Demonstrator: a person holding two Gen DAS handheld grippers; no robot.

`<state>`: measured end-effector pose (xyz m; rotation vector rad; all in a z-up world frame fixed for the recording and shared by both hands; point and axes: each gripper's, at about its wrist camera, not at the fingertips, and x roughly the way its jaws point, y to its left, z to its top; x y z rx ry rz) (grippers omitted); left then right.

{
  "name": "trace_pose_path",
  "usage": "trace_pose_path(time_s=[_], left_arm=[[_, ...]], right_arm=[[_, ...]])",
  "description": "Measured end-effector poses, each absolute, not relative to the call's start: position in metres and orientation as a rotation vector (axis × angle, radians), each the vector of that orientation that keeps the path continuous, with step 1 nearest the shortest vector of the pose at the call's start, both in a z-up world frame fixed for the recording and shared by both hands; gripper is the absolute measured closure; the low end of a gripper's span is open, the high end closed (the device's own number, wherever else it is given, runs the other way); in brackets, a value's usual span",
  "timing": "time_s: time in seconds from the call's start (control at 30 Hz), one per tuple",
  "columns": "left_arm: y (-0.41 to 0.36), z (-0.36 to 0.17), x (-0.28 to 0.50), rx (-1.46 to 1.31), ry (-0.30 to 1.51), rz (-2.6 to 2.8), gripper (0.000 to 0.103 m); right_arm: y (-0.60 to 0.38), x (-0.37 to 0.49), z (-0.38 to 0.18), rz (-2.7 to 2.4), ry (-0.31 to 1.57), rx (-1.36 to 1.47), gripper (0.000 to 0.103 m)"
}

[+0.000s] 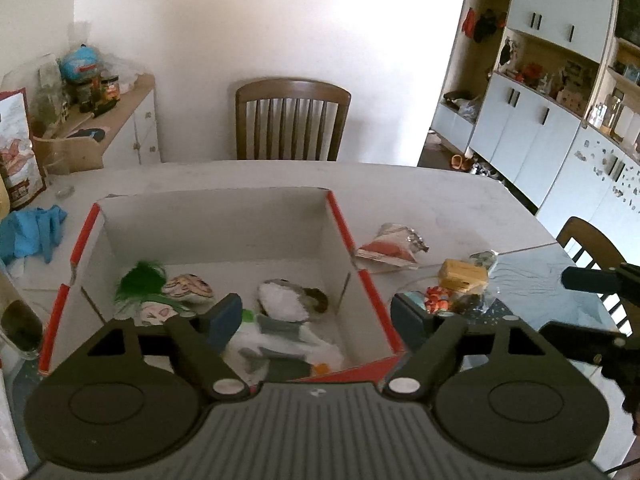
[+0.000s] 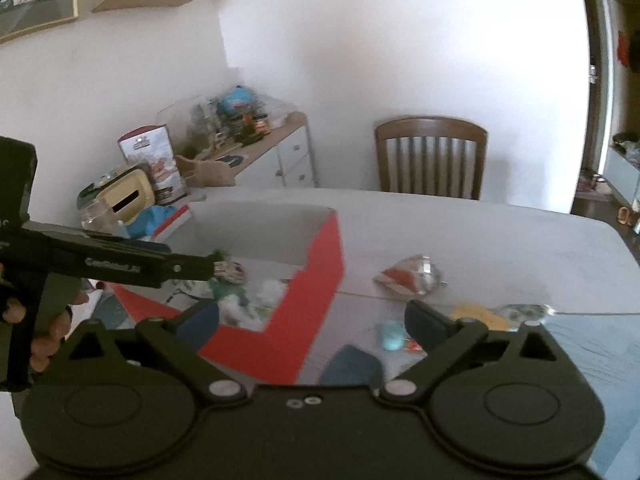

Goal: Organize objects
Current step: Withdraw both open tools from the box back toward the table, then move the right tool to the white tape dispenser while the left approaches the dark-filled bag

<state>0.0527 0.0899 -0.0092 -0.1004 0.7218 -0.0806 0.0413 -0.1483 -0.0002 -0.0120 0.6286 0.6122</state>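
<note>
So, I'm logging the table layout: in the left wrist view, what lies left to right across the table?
Blue gloves → red-edged box → red-and-white packet → yellow block.

A plain white wall (image 1: pixel 248 32) fills the upper centre. A brown slatted wooden chair (image 1: pixel 292 120) stands at mid frame behind the pale table (image 1: pixel 420 192). A cluttered white sideboard (image 1: pixel 136 128) sits at left; white cupboards with open shelves (image 1: pixel 540 92) line the right.
</note>
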Motion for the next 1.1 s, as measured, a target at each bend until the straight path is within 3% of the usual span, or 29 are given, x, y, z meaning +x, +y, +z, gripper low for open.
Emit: trace_pose_path(time_s=[0.4, 0.53, 1.1], left_arm=[[0.027, -0.014, 0.058, -0.081, 0.706, -0.106, 0.015], [0.008, -0.021, 0.063, -0.097, 0.72, -0.106, 0.006], [-0.089, -0.065, 0.097, -0.002, 0.726, -0.107, 0.006]], right_arm=[[-0.223, 0.056, -0.009, 0.519, 0.658, -0.001, 0.004], [-0.239, 0.064, -0.013, 0.504, 0.667, -0.01, 0.004], [-0.309, 0.14, -0.04, 0.363, 0.708, -0.008, 0.005]])
